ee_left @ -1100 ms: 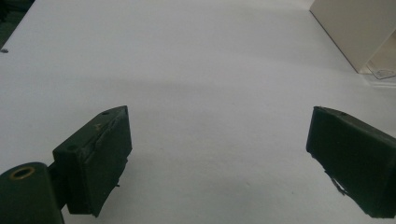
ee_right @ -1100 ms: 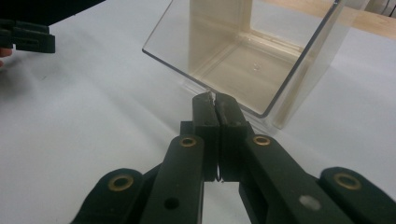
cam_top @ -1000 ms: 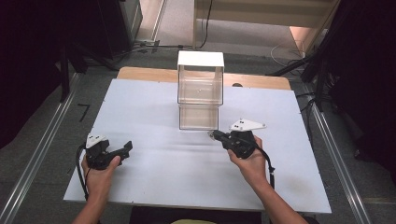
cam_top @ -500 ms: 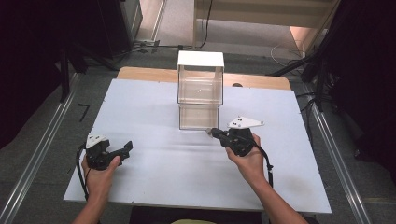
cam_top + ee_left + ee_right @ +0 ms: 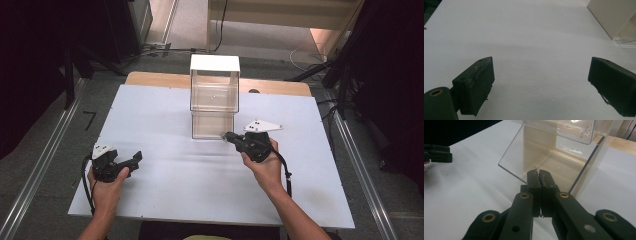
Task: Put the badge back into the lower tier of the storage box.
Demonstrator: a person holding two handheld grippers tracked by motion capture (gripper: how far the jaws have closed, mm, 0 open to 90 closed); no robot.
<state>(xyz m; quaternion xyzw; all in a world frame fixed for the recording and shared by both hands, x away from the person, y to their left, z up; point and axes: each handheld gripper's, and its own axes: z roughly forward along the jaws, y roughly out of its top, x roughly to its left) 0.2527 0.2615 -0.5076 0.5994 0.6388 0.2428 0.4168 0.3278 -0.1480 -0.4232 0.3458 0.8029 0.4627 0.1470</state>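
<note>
A clear plastic box [image 5: 214, 92] with a white top stands upright at the middle back of the white table [image 5: 155, 110]. My right gripper [image 5: 227, 135] is shut, its tips against the lower front corner of the box. In the right gripper view the closed jaws [image 5: 539, 172] meet the bottom edge of the box's slanted clear front panel [image 5: 511, 157]; whether they pinch it I cannot tell. My left gripper [image 5: 135, 159] rests low at the front left, far from the box, open and empty [image 5: 541, 82].
A wooden strip [image 5: 280, 87] runs along the table's back edge behind the box. Metal rails [image 5: 45, 160] flank the table on both sides. The left gripper [image 5: 439, 153] appears at the far left of the right gripper view.
My right gripper has edged slightly toward the box's lower front. The left gripper has stayed where it was.
</note>
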